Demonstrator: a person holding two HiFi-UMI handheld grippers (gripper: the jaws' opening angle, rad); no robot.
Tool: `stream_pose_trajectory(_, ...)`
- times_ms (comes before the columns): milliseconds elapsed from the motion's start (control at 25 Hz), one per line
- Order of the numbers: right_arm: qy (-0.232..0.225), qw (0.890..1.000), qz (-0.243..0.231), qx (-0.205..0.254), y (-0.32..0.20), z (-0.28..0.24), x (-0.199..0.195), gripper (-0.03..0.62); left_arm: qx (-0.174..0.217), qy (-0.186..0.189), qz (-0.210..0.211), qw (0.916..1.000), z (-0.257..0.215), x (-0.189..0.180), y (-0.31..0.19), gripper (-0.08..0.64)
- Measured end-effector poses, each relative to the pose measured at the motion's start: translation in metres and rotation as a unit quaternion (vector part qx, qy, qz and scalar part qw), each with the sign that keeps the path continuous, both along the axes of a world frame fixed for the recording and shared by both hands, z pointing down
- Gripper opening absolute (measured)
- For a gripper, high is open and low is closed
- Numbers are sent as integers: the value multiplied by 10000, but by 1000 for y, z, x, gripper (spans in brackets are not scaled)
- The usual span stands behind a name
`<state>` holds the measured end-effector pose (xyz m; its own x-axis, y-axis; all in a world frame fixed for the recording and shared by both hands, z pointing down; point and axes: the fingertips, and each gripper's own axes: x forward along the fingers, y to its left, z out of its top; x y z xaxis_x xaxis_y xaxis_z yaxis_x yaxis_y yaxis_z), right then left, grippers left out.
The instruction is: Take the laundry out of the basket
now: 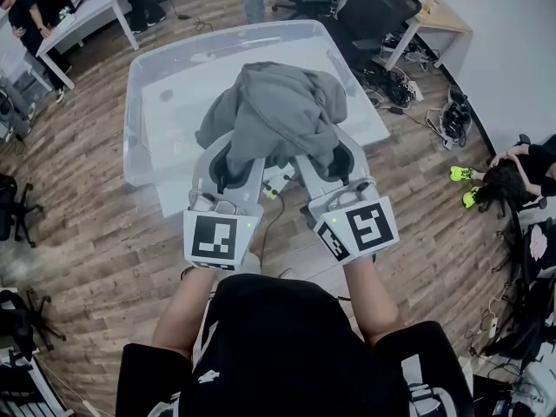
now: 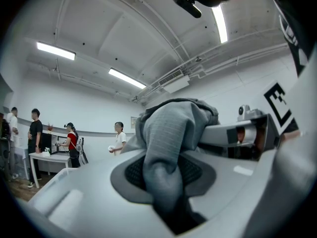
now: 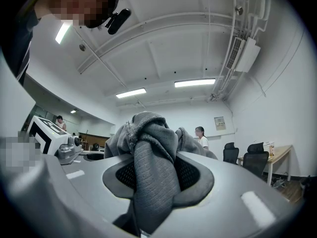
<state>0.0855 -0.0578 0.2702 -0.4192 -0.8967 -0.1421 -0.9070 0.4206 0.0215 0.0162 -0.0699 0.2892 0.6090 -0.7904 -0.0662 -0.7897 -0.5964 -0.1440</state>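
Grey garment point(image 1: 280, 111) gripped by left claw point(image 1: 233, 156) and right claw point(image 1: 337, 156), above clear basket point(image 1: 135, 124)

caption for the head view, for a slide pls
Left tongs and right tongs each grip the grey garment, bunched above the clear basket on a wood floor.

We've got brown wood-plank floor point(image 1: 95, 233), white desk point(image 1: 82, 16) top left, black office chairs point(image 1: 378, 7) top right, black cable tangle point(image 1: 395, 81) just beside them, person in neon-yellow shoes point(image 1: 508, 179) at right (down on the floor), standing person in white shirt point(image 2: 119, 139) by far wall.
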Motion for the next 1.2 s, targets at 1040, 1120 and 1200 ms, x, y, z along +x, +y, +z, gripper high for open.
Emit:
stream_pose_trajectory(1040, -79, 9991, 418, -43, 91, 11, 62, 146, -90, -4, 478, 9988, 12, 65, 86, 107)
stream_pose_trajectory(1120, -90, 9988, 469, -50, 96, 13, 68, 146, -60, -6, 531, 9986, 13, 71, 90, 107)
stream_pose_trajectory(1200, -92, 9986, 523, -51, 101, 14, 74, 146, -61, -3, 592, 9982, 14, 77, 95, 107)
